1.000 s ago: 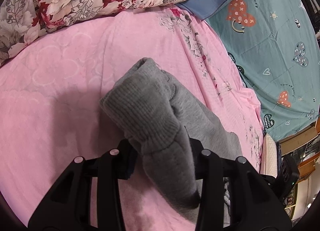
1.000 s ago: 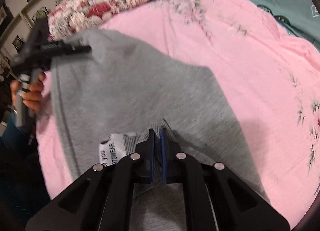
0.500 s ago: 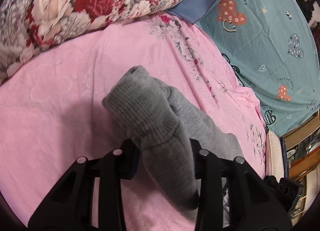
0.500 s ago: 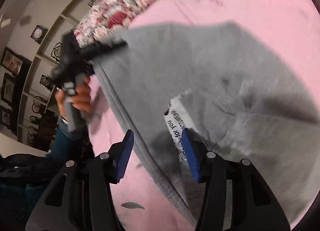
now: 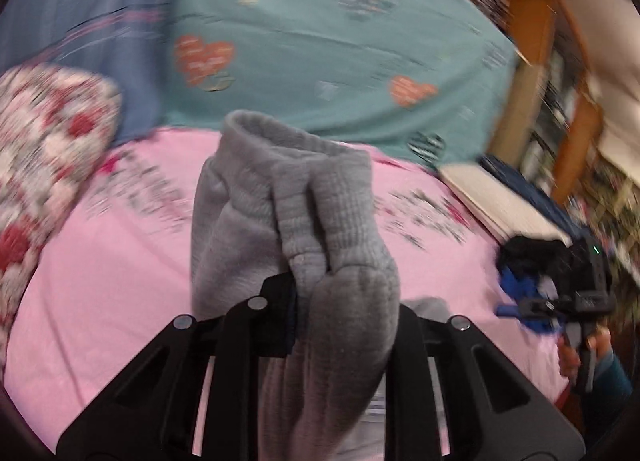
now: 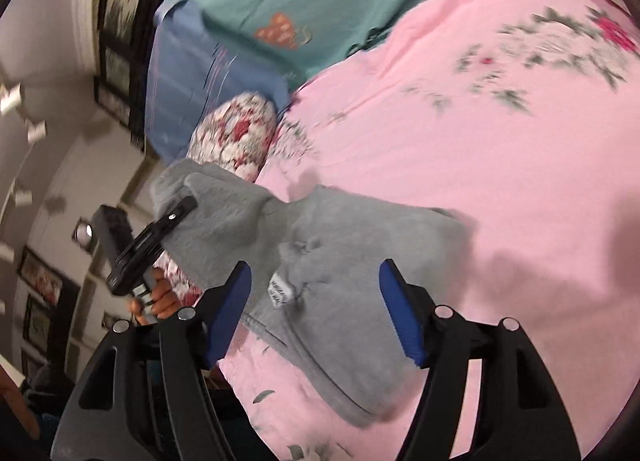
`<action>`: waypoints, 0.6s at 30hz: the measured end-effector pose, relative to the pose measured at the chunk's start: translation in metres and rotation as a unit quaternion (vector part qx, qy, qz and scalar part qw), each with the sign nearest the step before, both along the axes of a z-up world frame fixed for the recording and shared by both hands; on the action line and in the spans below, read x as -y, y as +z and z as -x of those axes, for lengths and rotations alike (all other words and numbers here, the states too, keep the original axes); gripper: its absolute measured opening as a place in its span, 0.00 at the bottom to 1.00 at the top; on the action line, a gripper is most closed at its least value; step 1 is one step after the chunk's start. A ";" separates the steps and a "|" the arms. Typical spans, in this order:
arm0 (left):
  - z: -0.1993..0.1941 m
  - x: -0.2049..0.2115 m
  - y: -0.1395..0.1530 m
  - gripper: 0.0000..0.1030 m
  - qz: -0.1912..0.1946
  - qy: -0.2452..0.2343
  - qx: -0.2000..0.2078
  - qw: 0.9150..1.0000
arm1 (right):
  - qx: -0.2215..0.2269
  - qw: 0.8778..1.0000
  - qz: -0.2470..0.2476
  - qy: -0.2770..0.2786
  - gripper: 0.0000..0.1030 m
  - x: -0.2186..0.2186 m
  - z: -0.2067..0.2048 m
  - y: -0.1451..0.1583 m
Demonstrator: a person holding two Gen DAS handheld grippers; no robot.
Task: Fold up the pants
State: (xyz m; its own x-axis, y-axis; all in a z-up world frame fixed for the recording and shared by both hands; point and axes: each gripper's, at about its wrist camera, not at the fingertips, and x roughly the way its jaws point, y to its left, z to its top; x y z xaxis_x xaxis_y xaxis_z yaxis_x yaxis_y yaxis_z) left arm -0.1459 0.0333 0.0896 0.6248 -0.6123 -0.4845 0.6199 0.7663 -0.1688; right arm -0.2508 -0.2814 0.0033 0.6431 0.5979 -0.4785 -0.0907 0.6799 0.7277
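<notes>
Grey pants (image 5: 320, 197) hang bunched from my left gripper (image 5: 344, 301), whose jaws are closing on the ribbed cuff and pinch it above the pink bedsheet (image 5: 100, 281). In the right wrist view the rest of the pants (image 6: 360, 253) lies on the sheet (image 6: 480, 141) with a white label (image 6: 280, 289) showing. One end is lifted at the left by the left gripper (image 6: 176, 213). My right gripper (image 6: 314, 277) hovers over the pants with its blue pads (image 6: 396, 301) wide apart and still opening, touching no cloth. It also shows at the right in the left wrist view (image 5: 516, 301).
A red-and-white floral pillow (image 5: 44, 149) lies at the left of the bed. Behind it are a blue cloth (image 5: 80, 21) and a teal sheet with hearts (image 5: 320, 41). Wooden shelves (image 5: 560, 101) stand at the far right. A hand (image 6: 156, 297) grips the left tool's handle.
My right gripper opened, let go of the waistband by the label and drew back. The left gripper rose and swung right with the cuff, tightening on it.
</notes>
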 end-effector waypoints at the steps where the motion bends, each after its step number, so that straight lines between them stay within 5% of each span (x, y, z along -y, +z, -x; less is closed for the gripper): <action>1: 0.010 0.021 -0.001 0.18 -0.020 -0.027 0.006 0.999 | -0.002 1.000 -0.005 -0.008 0.65 0.005 0.005 -0.005; 6: 0.061 0.116 -0.044 0.18 -0.173 -0.126 0.016 0.977 | -0.014 0.998 -0.037 -0.041 0.65 0.025 0.024 -0.032; 10: 0.088 0.149 -0.083 0.19 -0.246 -0.172 0.014 0.954 | -0.013 0.998 -0.050 -0.047 0.65 0.036 0.036 -0.039; 13: 0.092 0.157 -0.098 0.22 -0.272 -0.167 0.014 0.948 | -0.012 0.997 -0.054 -0.051 0.65 0.040 0.040 -0.041; 18: 0.085 0.154 -0.086 0.22 -0.250 -0.165 -0.018 0.954 | -0.001 0.997 -0.068 -0.046 0.65 0.040 0.044 -0.041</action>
